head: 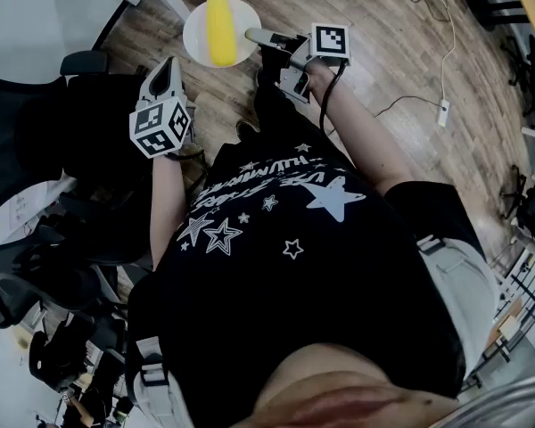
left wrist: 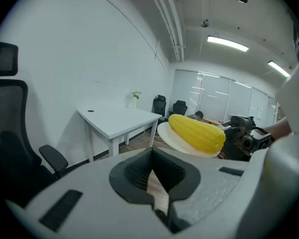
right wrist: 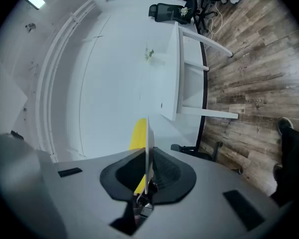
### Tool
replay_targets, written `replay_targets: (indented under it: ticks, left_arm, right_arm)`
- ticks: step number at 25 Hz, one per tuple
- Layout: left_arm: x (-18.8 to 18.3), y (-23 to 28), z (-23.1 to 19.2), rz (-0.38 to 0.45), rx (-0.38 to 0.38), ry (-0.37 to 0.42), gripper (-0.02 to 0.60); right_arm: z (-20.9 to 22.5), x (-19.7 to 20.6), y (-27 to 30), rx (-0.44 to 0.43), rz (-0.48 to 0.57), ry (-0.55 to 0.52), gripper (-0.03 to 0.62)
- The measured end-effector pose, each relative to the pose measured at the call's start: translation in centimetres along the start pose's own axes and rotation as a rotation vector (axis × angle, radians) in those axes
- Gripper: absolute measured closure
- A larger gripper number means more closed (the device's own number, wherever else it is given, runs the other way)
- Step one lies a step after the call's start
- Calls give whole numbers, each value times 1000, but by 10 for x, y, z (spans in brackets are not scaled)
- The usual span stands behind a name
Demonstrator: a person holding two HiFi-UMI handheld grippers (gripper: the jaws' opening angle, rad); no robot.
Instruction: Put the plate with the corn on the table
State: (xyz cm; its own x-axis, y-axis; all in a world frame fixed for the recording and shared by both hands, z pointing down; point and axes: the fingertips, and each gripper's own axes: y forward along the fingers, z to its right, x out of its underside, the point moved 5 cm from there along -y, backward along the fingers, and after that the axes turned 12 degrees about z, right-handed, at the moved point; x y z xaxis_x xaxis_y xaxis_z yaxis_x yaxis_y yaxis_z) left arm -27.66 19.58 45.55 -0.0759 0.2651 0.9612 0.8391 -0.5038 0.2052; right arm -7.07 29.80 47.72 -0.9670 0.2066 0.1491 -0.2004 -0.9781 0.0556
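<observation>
Right fingers [right wrist: 167, 172] were clamped on the rim of the plate [right wrist: 147, 143]. It showed edge-on as a thin white line between the pads. The corn [right wrist: 138, 133] sat on the plate's face just beyond the fingertips, lying lengthwise.

From the head view, you held the right gripper [head: 250, 35] about level. The plate [head: 196, 34] stuck straight out past its tips, flat, with the corn [head: 219, 29] across its middle. The plate was in the air over the wood floor [head: 383, 43] and touched nothing but the fingers.

Left fingers [left wrist: 134, 171] were nearly together, with only a thin slit of floor showing between them and nothing held. You had the left gripper [head: 167, 71] tilted down, well apart from the plate. From those fingers, the plate and corn [left wrist: 197, 132] hung ahead and to the right.

The white tabletop [left wrist: 117, 118] stood ahead and left of the left fingers. It lay beyond the right fingertips past the plate edge, against the white wall, and was not under the plate. A black office chair [head: 80, 65] sat just left of the left gripper.
</observation>
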Motion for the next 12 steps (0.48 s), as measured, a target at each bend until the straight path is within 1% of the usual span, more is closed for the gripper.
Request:
replay_targets:
  ticks: [5,10,12]
  left_arm:
    - [2,-1,4,-14,16,9,577]
    - [-1,-1,4,-13,25,17,577]
    - [-3,0,3,-12,25,16,577]
  right_arm:
    - [-2,0,-2,6,11,4,565]
    - [0,-1,-4,25,11,-32,565]
    - [-1,-1,-4,27,13,-18,563]
